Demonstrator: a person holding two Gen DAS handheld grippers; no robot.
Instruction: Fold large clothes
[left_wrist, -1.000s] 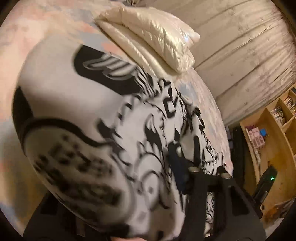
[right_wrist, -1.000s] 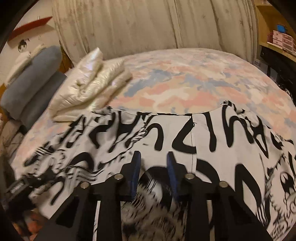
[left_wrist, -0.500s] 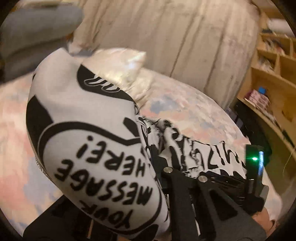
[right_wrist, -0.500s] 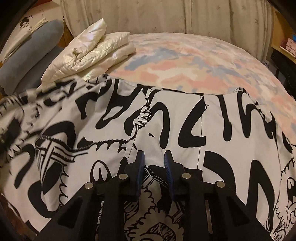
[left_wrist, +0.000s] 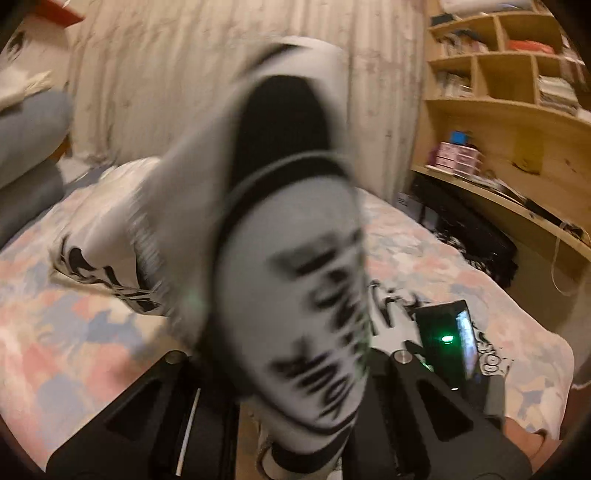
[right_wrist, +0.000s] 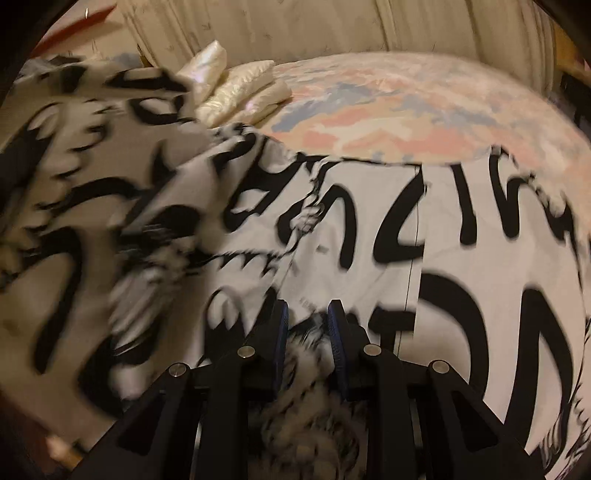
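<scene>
Hanging from the left tongs (left_wrist: 295, 373), clenched on it, the printed garment (right_wrist: 424, 236) lifts leftward above the bed (right_wrist: 406, 110); right tongs (right_wrist: 308, 325) pinch its near edge flat.

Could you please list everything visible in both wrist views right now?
Printed garment: one, white with black graffiti lettering, spread on the bed, its left part lifted in the air.
Bed cover: one, pink, blue and cream patches, under the garment.
Puffy jacket: one, shiny cream, folded at the far side of the bed.
Curtain: one, pale beige, behind the bed.
Shelf unit: one, light wood, right of the bed, holding books and boxes.
Left gripper: one, black, jaws hidden by the garment draped over it.
Right gripper: one, black with blue pads, jaws around bunched fabric.
</scene>
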